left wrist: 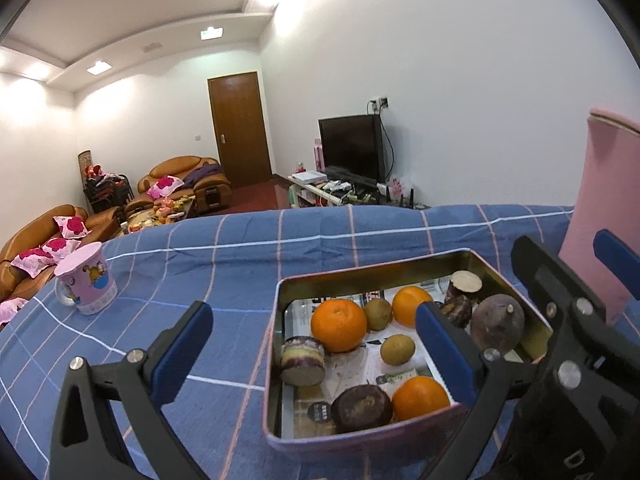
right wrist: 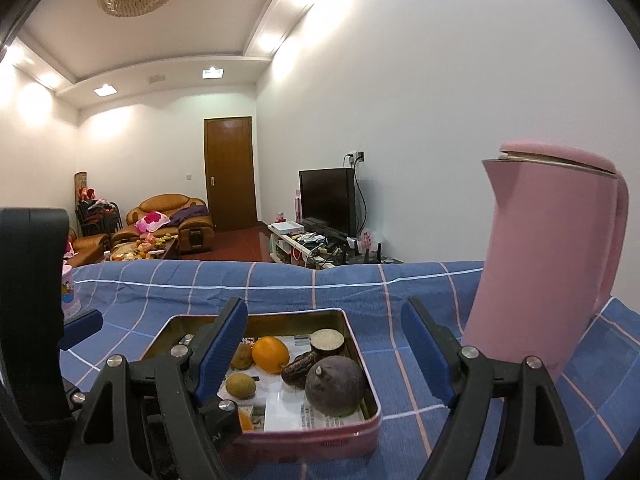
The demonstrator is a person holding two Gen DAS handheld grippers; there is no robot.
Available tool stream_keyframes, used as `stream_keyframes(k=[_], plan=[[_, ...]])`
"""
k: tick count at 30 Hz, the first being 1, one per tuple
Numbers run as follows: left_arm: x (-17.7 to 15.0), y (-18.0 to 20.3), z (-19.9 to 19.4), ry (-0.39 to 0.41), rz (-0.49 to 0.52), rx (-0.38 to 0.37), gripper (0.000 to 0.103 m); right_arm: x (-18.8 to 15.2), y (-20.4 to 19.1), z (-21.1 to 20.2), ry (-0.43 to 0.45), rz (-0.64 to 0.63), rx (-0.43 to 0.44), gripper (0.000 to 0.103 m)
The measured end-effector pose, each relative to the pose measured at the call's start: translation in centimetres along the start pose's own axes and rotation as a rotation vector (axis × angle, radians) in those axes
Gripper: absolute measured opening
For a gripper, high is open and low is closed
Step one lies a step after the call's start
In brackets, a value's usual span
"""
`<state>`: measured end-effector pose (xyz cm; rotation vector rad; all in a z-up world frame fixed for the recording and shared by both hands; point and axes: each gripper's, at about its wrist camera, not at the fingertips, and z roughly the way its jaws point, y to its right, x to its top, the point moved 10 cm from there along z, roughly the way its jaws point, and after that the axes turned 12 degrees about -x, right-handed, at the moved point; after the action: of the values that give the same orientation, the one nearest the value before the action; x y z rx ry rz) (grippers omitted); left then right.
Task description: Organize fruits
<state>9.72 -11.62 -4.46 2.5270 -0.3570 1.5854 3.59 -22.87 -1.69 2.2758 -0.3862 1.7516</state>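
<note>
A pink tin tray (left wrist: 280, 364) (right wrist: 372, 380) lined with printed paper sits on the blue plaid cloth. It holds three oranges (left wrist: 339, 325), two kiwis (left wrist: 397, 349), dark purple round fruits (left wrist: 497, 323) (right wrist: 335, 385) and cut purple stem pieces (left wrist: 303, 360). My left gripper (left wrist: 316, 344) is open and empty, hovering over the tray's near left part. My right gripper (right wrist: 324, 344) is open and empty, above the tray's right side; its left finger (right wrist: 220, 348) hides part of the tray.
A tall pink kettle (right wrist: 548, 256) (left wrist: 604, 216) stands right of the tray. A pink cartoon mug (left wrist: 86, 278) stands at the far left of the table. Beyond the table edge are sofas, a TV and a door.
</note>
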Motion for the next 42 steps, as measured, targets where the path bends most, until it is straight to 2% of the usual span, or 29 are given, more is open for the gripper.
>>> stream_keyframes(k=[11,19,42], plan=[[-0.5,-0.9,-2.9,0.066,-0.036,-0.017,0.103,0.2,0.6,-2.9,0.054,0.006,-0.015,0.081],[-0.4,-0.8,-3.6,0.092,-0.033,-0.031,0.103,0.4,0.6,-3.9,0.079,0.013,-0.025,0.081],[-0.4,-0.5,-3.6,0.095,-0.026,-0.032,0.103,0.6,1.2,-4.2,0.080,0.029,-0.037,0.081]])
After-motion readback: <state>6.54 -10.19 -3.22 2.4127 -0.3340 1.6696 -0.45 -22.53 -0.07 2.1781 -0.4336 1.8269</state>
